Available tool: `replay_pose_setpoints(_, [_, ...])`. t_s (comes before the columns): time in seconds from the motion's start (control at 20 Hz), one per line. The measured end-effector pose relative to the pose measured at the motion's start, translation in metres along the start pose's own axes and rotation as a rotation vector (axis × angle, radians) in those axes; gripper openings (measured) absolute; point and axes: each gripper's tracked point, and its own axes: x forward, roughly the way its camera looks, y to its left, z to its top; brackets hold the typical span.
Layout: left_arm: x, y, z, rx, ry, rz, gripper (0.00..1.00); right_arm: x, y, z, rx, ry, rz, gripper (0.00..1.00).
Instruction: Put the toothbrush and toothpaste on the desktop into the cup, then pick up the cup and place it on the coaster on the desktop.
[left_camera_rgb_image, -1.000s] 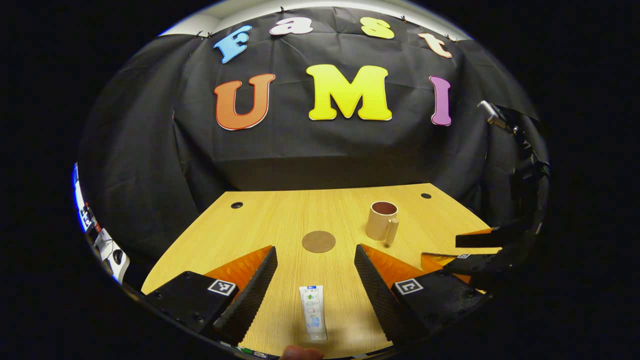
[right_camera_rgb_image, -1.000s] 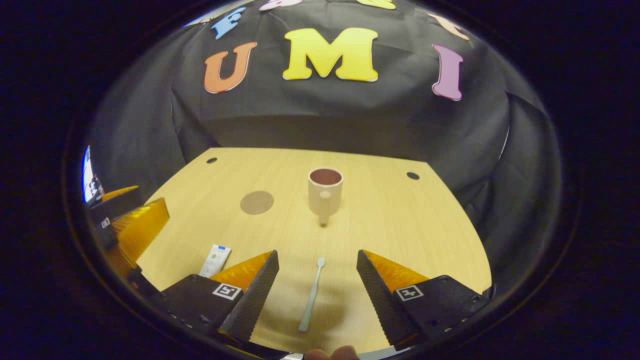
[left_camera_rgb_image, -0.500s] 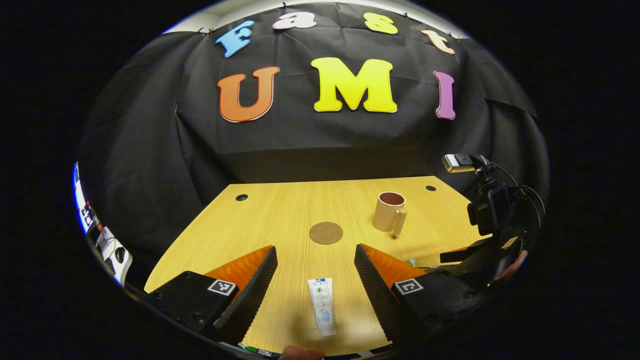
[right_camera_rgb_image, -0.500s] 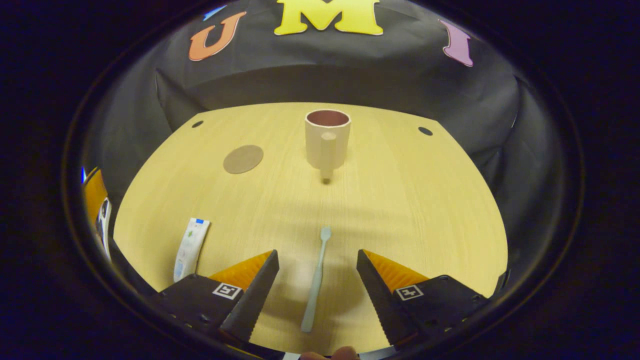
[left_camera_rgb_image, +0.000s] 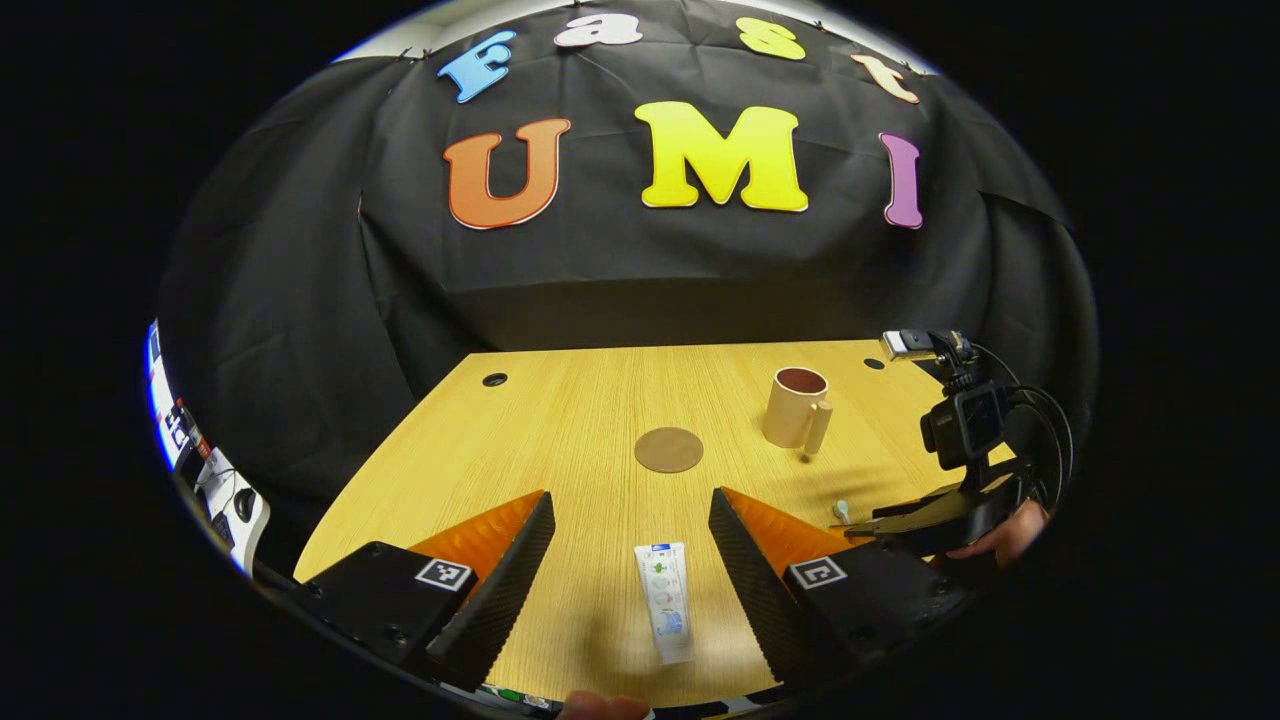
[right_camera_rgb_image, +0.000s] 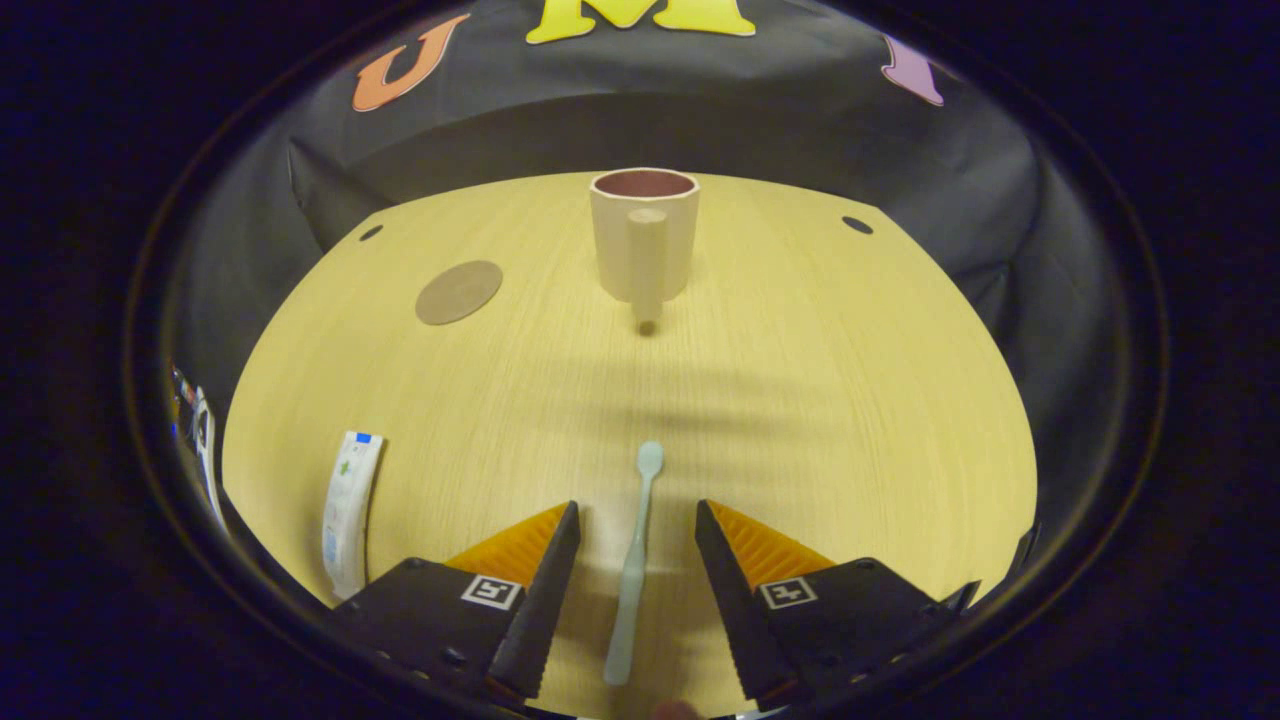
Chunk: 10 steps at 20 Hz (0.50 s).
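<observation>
The cup stands upright on the wooden desktop, its handle turned toward the right gripper view's camera, and it serves as the landmark here. In the right gripper view, the coaster lies flat to the left of the cup, apart from it. Nearer the camera than the cup, the pale green toothbrush lies flat on the desktop with its head pointing toward the cup. The right gripper sits low over it with its fingers spread, one on each side of the handle; a gap shows on both sides, so they are not pressing on it. Far to the left of the cup and nearer the camera, the toothpaste tube lies flat. In the left gripper view, the cup stands just right of the coaster. The toothpaste lies well in front of the cup, between the wide-spread fingers of the left gripper, which touch nothing. In front of the cup and to its right, the right gripper appears with a hand holding it, and the toothbrush head shows just beside its fingers.
</observation>
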Motion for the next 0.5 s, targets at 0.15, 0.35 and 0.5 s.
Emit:
replay_pose_setpoints(0.15, [0.003, 0.002, 0.0, 0.0, 0.005, 0.004, 0.99, 0.003, -0.001, -0.003, 0.008, 0.02, -0.011, 0.51])
replay_pose_setpoints(0.35, [0.007, 0.006, -0.003, -0.01, 0.013, 0.008, 0.99, 0.009, -0.003, -0.002, 0.025, 0.036, -0.019, 0.22])
replay_pose_setpoints(0.5, [0.012, 0.009, -0.004, -0.015, 0.017, 0.014, 0.99, 0.01, -0.006, -0.001, 0.025, 0.039, -0.031, 0.06])
